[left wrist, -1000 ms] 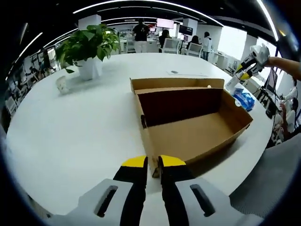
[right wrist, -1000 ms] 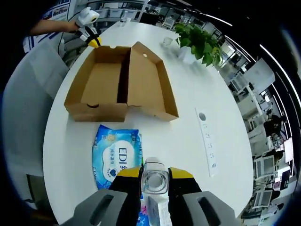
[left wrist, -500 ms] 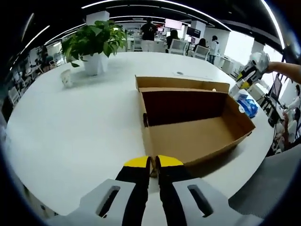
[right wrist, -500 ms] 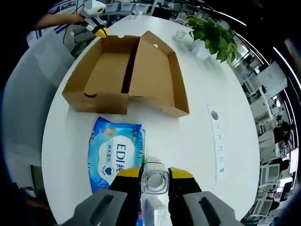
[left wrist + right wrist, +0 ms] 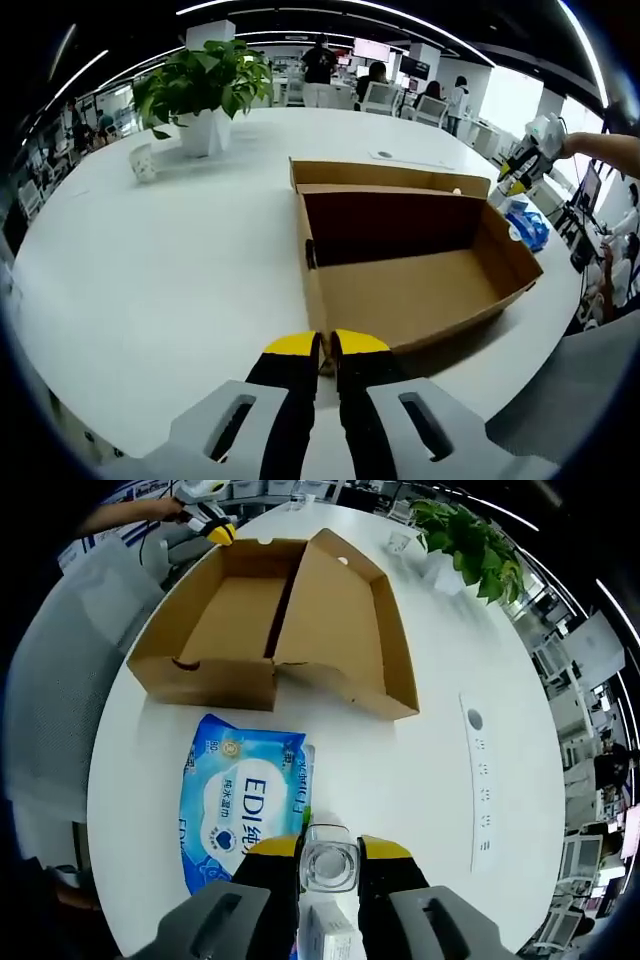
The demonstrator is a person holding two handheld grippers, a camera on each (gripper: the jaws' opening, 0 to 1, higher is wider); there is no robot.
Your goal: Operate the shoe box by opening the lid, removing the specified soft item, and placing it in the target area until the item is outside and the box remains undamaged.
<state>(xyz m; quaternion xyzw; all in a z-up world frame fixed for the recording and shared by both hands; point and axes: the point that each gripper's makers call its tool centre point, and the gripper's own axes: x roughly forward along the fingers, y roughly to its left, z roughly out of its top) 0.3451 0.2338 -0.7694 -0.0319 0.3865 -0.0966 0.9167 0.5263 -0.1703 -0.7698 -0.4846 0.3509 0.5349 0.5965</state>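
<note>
**Holding box corner and clear bottle, wipes pack out on the table**

Showing "EDI" in blue letters on a white oval, with smaller characters beneath too small to read: the blue wipes pack [image 5: 243,802], flat on the white table [image 5: 420,770] just beside the open cardboard shoe box [image 5: 270,640], outside it. Seen in the left gripper view as a small blue patch [image 5: 527,222] past the box's far wall.

Clamped on the near corner of the box [image 5: 400,255]: left gripper [image 5: 327,352], jaws nearly together with the cardboard edge between them. Box interior bare, lid folded back flat.

Closed around a clear bottle [image 5: 329,861], seen from its round top: right gripper [image 5: 329,852].

Visible from the right gripper view alone: a white power strip [image 5: 481,780]. From the left alone: a potted plant's white pot [image 5: 201,135] and a small cup [image 5: 144,162].
</note>
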